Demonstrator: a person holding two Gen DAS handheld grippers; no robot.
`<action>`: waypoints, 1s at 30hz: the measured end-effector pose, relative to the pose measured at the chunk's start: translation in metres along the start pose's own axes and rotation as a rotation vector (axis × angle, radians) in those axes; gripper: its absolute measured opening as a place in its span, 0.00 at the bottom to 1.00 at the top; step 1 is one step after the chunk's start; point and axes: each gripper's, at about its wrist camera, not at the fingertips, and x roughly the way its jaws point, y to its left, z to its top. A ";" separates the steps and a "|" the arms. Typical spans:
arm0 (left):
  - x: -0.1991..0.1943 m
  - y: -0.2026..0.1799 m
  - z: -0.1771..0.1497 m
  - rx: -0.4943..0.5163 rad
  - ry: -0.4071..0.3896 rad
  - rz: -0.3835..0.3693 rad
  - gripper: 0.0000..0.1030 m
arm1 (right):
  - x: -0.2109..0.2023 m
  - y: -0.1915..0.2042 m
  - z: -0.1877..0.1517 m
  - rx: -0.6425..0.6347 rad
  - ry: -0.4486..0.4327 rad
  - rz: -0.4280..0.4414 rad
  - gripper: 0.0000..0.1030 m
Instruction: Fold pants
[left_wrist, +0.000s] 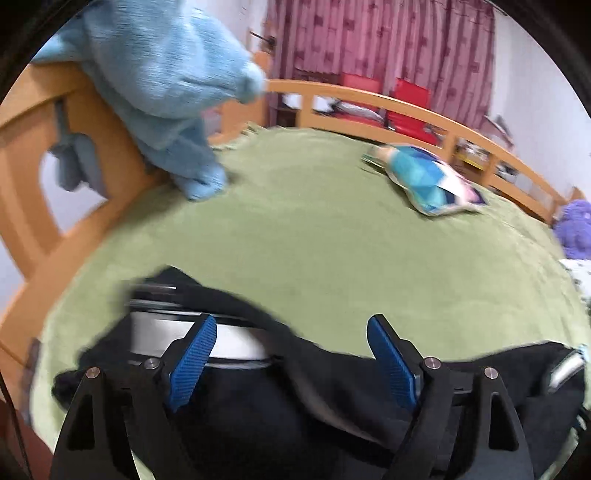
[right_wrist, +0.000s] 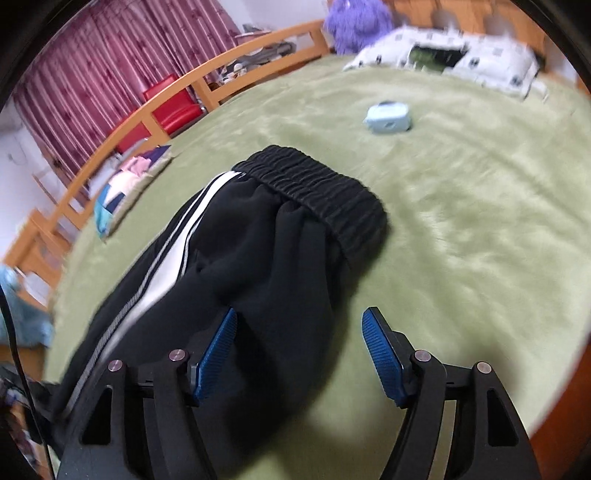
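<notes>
Black pants (right_wrist: 258, 251) with a white side stripe (right_wrist: 173, 254) lie on the green bed cover (right_wrist: 461, 229). The elastic waistband (right_wrist: 317, 188) points to the far side. My right gripper (right_wrist: 299, 350) is open, hovering over the pants' near edge, its left pad (right_wrist: 216, 354) above black cloth and its right pad over the cover. In the left wrist view the leg end of the pants (left_wrist: 277, 398) lies under my open left gripper (left_wrist: 291, 354), with the white stripe (left_wrist: 221, 338) beside the left pad. Neither gripper holds cloth.
A light blue garment (left_wrist: 170, 92) hangs over the wooden bed frame (left_wrist: 388, 107). A patterned cushion (left_wrist: 428, 181) lies on the cover. A small pale blue box (right_wrist: 388, 118), a white pillow (right_wrist: 461, 55) and a purple plush (right_wrist: 358, 22) sit further off. Red chairs (left_wrist: 410, 107) stand by pink curtains.
</notes>
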 end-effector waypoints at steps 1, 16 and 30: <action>0.000 -0.009 -0.002 0.001 0.014 -0.021 0.80 | 0.007 -0.005 0.005 0.019 0.005 0.025 0.70; -0.017 -0.100 -0.029 0.104 0.091 -0.124 0.80 | 0.003 0.003 0.068 0.011 -0.120 0.207 0.30; -0.036 -0.048 -0.044 0.101 0.093 -0.103 0.80 | -0.026 -0.100 0.067 0.057 -0.020 -0.155 0.52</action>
